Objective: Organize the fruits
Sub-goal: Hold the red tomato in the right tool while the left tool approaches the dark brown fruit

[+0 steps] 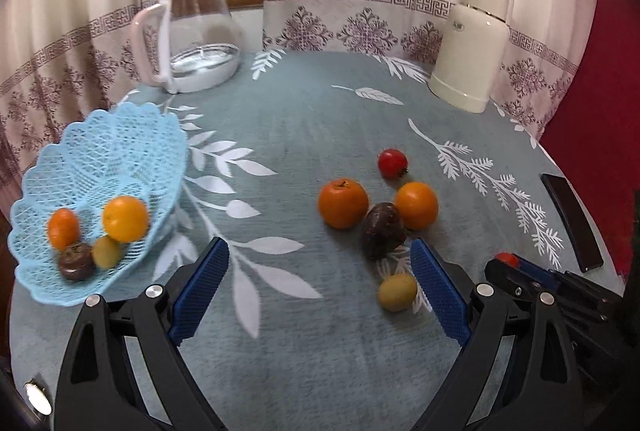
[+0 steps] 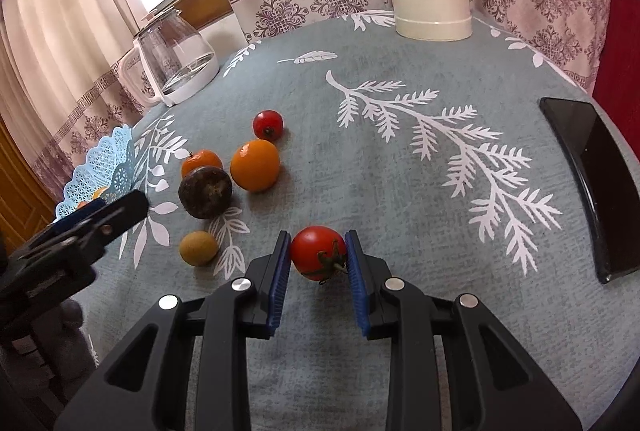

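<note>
A light blue lattice basket (image 1: 120,147) stands at the table's left and holds several fruits, among them an orange (image 1: 125,218). On the cloth lie a tangerine (image 1: 343,203), an orange (image 1: 416,205), a dark passion fruit (image 1: 382,230), a small yellow-green fruit (image 1: 397,292) and a red tomato (image 1: 392,162). My left gripper (image 1: 318,291) hovers open over bare cloth, left of these. My right gripper (image 2: 317,257) is shut on a second red tomato (image 2: 318,252), stem towards the camera. The left view shows that tomato (image 1: 506,258) at its right edge.
A glass kettle (image 1: 198,31) with a white handle stands at the back left and a cream thermos jug (image 1: 470,47) at the back right. A black phone (image 2: 592,183) lies near the table's right edge. Curtains hang behind the table.
</note>
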`<act>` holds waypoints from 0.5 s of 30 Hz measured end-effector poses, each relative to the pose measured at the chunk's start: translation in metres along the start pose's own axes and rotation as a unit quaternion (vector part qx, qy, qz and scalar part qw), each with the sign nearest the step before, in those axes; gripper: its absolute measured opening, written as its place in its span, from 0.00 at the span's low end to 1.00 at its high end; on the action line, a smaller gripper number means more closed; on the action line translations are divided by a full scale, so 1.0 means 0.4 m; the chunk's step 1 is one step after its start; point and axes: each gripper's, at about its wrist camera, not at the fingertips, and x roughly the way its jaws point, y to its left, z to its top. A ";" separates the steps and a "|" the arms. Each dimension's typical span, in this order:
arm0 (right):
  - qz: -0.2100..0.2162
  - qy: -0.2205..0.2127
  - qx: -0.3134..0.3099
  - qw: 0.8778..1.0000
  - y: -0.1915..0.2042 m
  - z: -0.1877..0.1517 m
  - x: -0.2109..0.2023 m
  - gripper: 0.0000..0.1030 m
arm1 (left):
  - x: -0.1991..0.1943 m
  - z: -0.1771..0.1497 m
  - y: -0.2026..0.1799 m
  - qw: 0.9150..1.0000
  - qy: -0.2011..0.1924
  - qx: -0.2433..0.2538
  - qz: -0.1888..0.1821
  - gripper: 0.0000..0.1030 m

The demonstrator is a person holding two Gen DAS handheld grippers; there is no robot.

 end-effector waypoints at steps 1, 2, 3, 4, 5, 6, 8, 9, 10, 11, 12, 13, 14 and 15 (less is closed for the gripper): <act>0.001 0.000 0.001 1.000 -0.002 -0.001 0.000 0.27 | 0.009 0.002 -0.004 1.000 0.002 0.002 -0.001 0.91; 0.003 0.000 0.003 1.000 -0.004 0.000 0.001 0.27 | 0.017 0.005 -0.009 1.000 0.004 0.003 -0.002 0.90; 0.004 0.001 0.004 1.000 -0.004 -0.001 0.002 0.27 | 0.023 0.006 -0.012 1.000 0.006 0.004 -0.004 0.90; 0.006 0.001 0.004 1.000 -0.004 -0.001 0.002 0.27 | 0.032 0.008 -0.016 1.000 0.008 0.006 -0.005 0.90; 0.007 0.001 0.004 1.000 -0.005 -0.001 0.002 0.27 | 0.037 0.009 -0.019 1.000 0.010 0.007 -0.005 0.90; 0.009 0.000 0.006 1.000 -0.006 -0.001 0.002 0.27 | 0.043 0.010 -0.021 1.000 0.012 0.008 -0.006 0.89; 0.011 0.001 0.008 1.000 -0.008 -0.001 0.004 0.27 | 0.056 0.010 -0.027 1.000 0.017 0.006 -0.013 0.87; 0.011 0.001 0.009 1.000 -0.008 -0.001 0.005 0.27 | 0.063 0.010 -0.029 1.000 0.020 0.004 -0.016 0.85; 0.011 0.002 0.009 1.000 -0.009 -0.002 0.006 0.27 | 0.068 0.008 -0.030 1.000 0.022 0.002 -0.020 0.81; 0.011 0.002 0.010 1.000 -0.009 -0.002 0.005 0.27 | 0.075 0.007 -0.031 0.999 0.026 -0.002 -0.025 0.78; 0.012 0.000 0.009 1.000 -0.009 -0.002 0.005 0.27 | 0.082 0.006 -0.032 0.999 0.031 -0.006 -0.031 0.77; 0.012 -0.001 0.009 1.000 -0.009 -0.001 0.005 0.27 | 0.092 0.003 -0.033 0.999 0.036 -0.011 -0.037 0.74; 0.012 -0.002 0.009 1.000 -0.010 -0.002 0.005 0.27 | 0.098 0.001 -0.034 0.998 0.039 -0.014 -0.041 0.73; 0.012 -0.002 0.009 1.000 -0.011 -0.002 0.004 0.27 | 0.102 -0.001 -0.035 0.998 0.039 -0.015 -0.043 0.73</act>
